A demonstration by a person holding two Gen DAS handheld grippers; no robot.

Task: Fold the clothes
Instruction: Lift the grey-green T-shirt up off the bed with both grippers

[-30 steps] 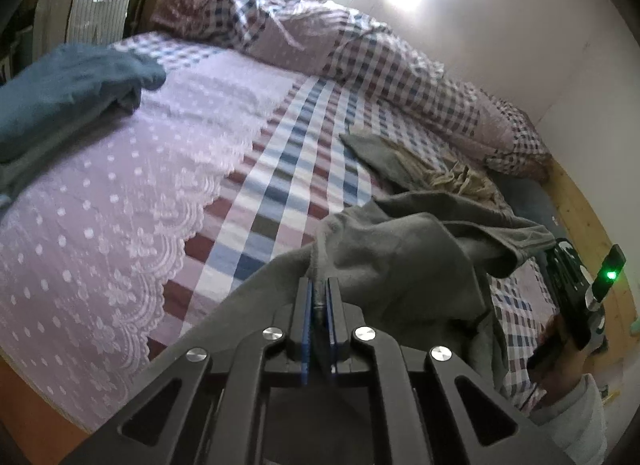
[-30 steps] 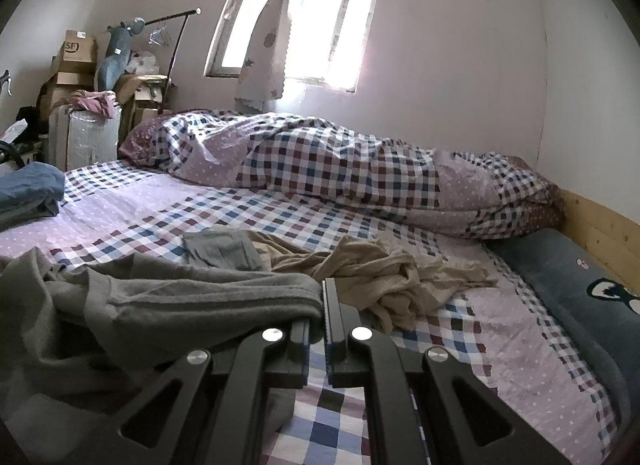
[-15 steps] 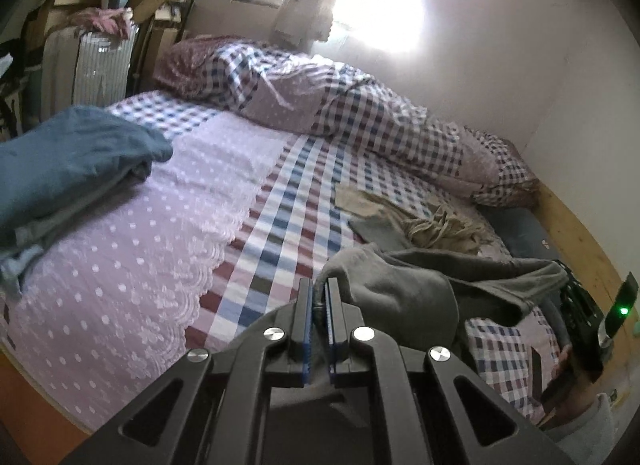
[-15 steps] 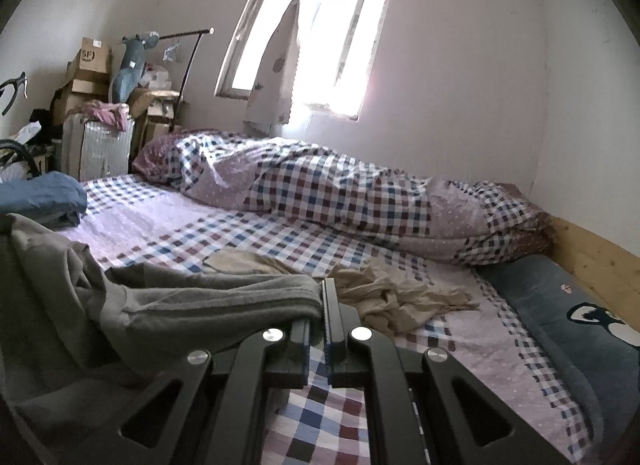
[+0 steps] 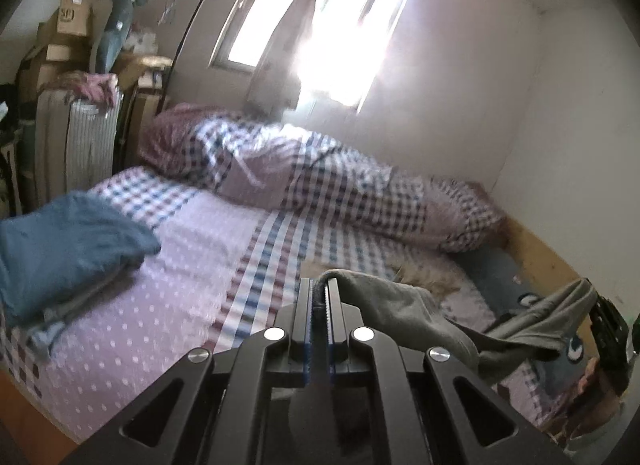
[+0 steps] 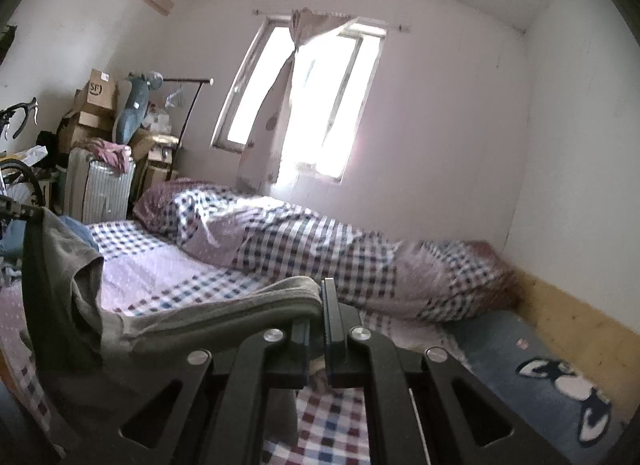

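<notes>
A grey garment [image 5: 416, 317] hangs in the air above the bed, stretched between both grippers. My left gripper [image 5: 319, 293] is shut on one edge of it. From there the cloth sags to the right toward the other gripper [image 5: 608, 329], held by a hand at the right edge. In the right wrist view my right gripper [image 6: 317, 297] is shut on the grey garment [image 6: 224, 313], which runs left to the other gripper [image 6: 16, 209] and drapes down. A beige garment [image 5: 428, 275] lies crumpled on the bed behind it.
The bed [image 5: 192, 265] has a pink dotted and checked sheet. A rolled checked duvet [image 6: 320, 245] lies along the far wall. Folded blue clothes [image 5: 60, 253] are stacked at the bed's left. A suitcase [image 6: 104, 189] and boxes [image 6: 96, 105] stand beyond. A blue cushion [image 6: 532, 365] lies right.
Both grippers have risen, lifting the grey garment off the bed and pulling it out between them. The views have tilted up toward the window.
</notes>
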